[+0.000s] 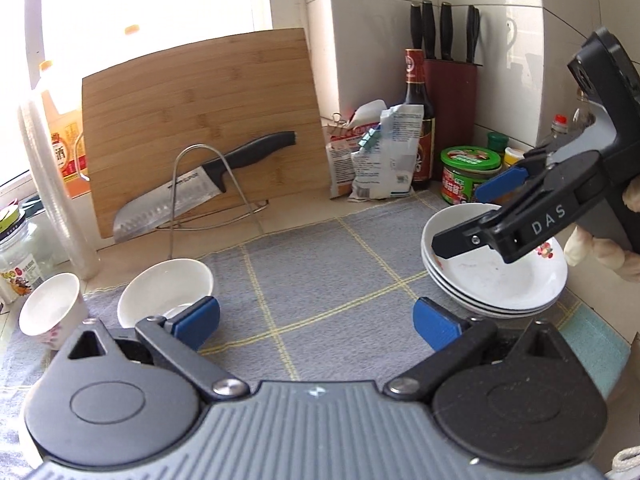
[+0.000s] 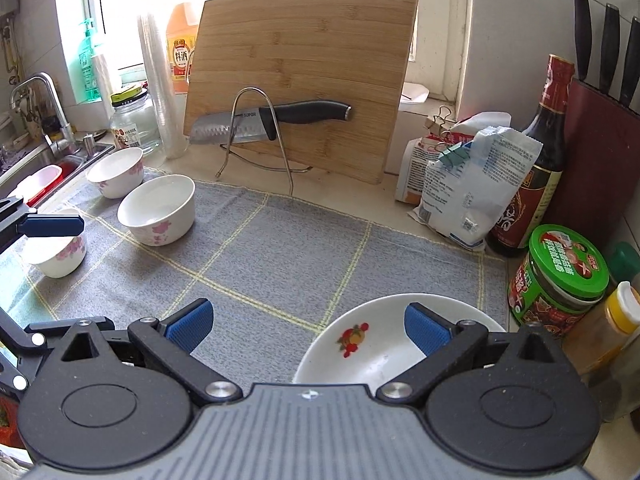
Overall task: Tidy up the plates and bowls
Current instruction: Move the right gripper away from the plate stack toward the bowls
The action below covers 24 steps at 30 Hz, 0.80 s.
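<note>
Your right claw is spread wide and grips nothing; it hovers over the stack of plates at the right end of the grey mat on the desk, one pad above the top plate's hollow. That suits a pile kept close to the jars, out of the way. Your left claw is likewise open and empty, low over the mat, with one white bowl just beside its left pad. Three flowered bowls sit loose and unstacked near the sink, so nesting them looks like what remains.
</note>
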Each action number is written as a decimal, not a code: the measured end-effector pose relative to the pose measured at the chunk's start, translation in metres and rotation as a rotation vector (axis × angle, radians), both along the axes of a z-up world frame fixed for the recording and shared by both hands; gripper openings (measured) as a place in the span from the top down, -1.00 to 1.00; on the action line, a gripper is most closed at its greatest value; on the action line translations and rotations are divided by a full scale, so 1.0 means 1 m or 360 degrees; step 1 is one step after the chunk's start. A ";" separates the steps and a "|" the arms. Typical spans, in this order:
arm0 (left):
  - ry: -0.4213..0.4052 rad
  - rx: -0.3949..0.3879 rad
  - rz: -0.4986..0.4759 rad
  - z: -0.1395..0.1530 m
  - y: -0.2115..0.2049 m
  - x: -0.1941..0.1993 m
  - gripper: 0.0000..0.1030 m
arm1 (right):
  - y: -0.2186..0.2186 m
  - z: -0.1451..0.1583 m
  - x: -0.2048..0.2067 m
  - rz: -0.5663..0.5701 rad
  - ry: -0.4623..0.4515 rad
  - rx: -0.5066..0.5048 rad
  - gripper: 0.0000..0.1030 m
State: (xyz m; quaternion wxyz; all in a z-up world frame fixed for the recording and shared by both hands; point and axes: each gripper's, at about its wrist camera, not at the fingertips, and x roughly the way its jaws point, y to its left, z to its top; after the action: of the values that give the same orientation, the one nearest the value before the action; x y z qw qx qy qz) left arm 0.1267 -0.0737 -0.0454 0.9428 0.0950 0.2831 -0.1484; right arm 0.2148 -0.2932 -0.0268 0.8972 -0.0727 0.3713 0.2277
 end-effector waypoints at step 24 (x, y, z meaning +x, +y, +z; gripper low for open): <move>0.0056 -0.0044 -0.0219 0.008 0.185 -0.007 -0.99 | 0.200 -0.026 -0.082 -0.0131 -0.0053 -0.0099 -1.00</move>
State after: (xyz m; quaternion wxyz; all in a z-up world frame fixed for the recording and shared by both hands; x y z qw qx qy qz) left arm 0.1199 0.1115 -0.0373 0.9264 0.0984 0.2904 -0.2184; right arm 0.1326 -0.0930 -0.0523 0.9091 -0.0890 0.3661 0.1777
